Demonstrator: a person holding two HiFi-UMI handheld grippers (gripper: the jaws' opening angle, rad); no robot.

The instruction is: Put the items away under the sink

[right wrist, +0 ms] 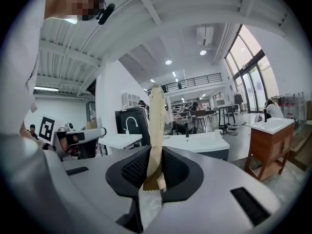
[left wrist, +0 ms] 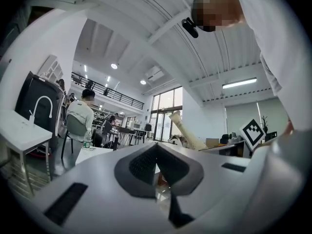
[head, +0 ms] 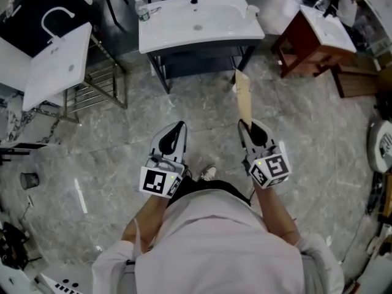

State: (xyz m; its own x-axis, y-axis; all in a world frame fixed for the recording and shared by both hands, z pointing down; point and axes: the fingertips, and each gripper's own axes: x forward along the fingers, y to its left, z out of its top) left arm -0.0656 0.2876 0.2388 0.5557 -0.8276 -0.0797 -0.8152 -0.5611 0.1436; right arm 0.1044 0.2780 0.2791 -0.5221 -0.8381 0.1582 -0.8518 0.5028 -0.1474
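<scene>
Right gripper (head: 247,125): fingers clamped on a tan paper packet (head: 245,97), held upright. Left gripper (head: 178,127): fingers closed together, empty. White sink (head: 199,20) stands ahead.

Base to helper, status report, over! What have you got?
Left hand-held gripper shut, empty. Right hand-held gripper shut on paper bag. Sink ahead; nothing on floor between.

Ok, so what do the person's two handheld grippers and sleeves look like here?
Both the left gripper and right gripper have pale grey moulded bodies, black ribbed fingers and a white cube printed with black square markers at the rear. No cables show. The person wears a pale long-sleeved top, sleeves pushed up.
</scene>
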